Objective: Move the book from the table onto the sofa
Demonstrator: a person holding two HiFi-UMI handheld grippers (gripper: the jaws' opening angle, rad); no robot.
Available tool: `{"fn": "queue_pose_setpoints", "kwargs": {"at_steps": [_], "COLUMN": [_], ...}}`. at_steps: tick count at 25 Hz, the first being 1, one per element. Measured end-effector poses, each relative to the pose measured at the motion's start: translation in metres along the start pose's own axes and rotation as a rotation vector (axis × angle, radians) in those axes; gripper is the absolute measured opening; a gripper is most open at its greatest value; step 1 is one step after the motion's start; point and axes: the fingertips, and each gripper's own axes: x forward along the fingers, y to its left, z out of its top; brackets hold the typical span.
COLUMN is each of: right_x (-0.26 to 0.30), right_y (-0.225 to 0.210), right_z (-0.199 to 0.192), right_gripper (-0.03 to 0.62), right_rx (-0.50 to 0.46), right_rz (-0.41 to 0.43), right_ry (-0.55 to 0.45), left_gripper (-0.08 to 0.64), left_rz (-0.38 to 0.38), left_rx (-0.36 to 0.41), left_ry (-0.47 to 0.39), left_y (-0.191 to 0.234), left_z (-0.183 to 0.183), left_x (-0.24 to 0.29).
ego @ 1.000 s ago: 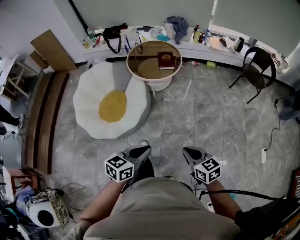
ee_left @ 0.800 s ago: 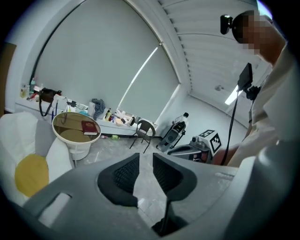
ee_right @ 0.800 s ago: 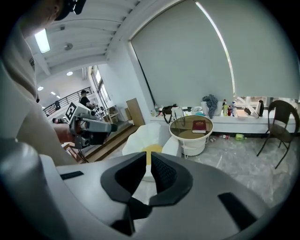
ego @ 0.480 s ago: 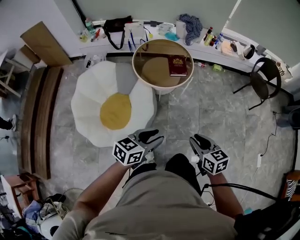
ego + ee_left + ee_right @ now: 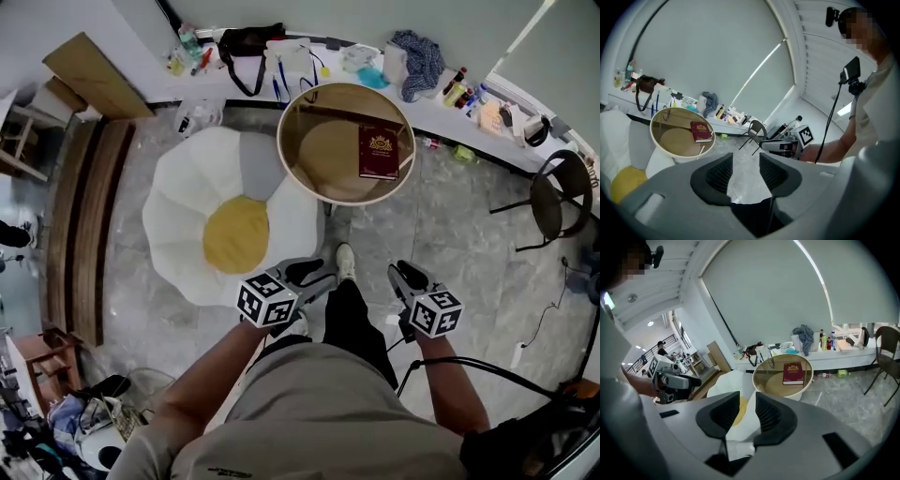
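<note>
Both empty, jaws slightly apart — left tool, right tool. Maroon book flat on round table — gold cover lettering illegible.

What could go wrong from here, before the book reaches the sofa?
The book lies flat near the rim of the round table, so a sliding grasp might push it off. The black cable behind the right gripper hangs near the person's legs and could snag a step.
</note>
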Motion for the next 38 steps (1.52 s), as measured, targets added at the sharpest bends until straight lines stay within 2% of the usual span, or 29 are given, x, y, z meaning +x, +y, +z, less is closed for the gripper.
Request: {"fn": "queue_pose_setpoints", "kwargs": {"at_steps": [4, 9, 14, 18, 21, 26, 31, 36, 38], "right_x": [0.067, 0.151, 0.231, 0.286, 0.323, 0.373, 0.395, 0.391, 0.390], "right_y": [-0.079, -0.185, -0.284, -0.338, -0.372, -0.403, -0.409, -0.402, -0.397], "right_z": [0.037, 0.068, 0.069, 0.063, 0.057, 0.040, 0.034, 0.036, 0.036], "right_gripper": [0.121, 0.156, 0.175, 0.175, 0.175, 0.175, 0.176, 0.175, 0.145], "right_rx": [0.045, 0.128, 0.185, 0.200, 0.227, 0.282, 0.312, 0.356, 0.360], "right_rz": [0.034, 0.065, 0.040, 0.033, 0.029, 0.037, 0.078, 0.127, 0.132], "right_ry": [0.042, 0.059, 0.118, 0.154, 0.167, 0.193, 0.186, 0.158, 0.156], "left_gripper": [0.180, 0.190, 0.217, 0.219, 0.224, 0.225, 0.231, 0.232, 0.235], "left_rz": [0.027, 0.058, 0.075, 0.125, 0.161, 0.191, 0.224, 0.208, 0.206], "left_rx": [-0.095, -0.168, -0.208, -0.195, -0.225, -0.241, -0.326, -0.391, -0.412], "left_ry": [0.032, 0.073, 0.128, 0.173, 0.184, 0.199, 0.198, 0.190, 0.177], "left_y": [0.057, 0.133, 0.214, 0.283, 0.329, 0.379, 0.418, 0.427, 0.426], "left_z": [0.024, 0.043, 0.047, 0.048, 0.051, 0.056, 0.039, 0.023, 0.021], "left_x": [0.062, 0.152, 0.237, 0.291, 0.330, 0.378, 0.402, 0.415, 0.415]}}
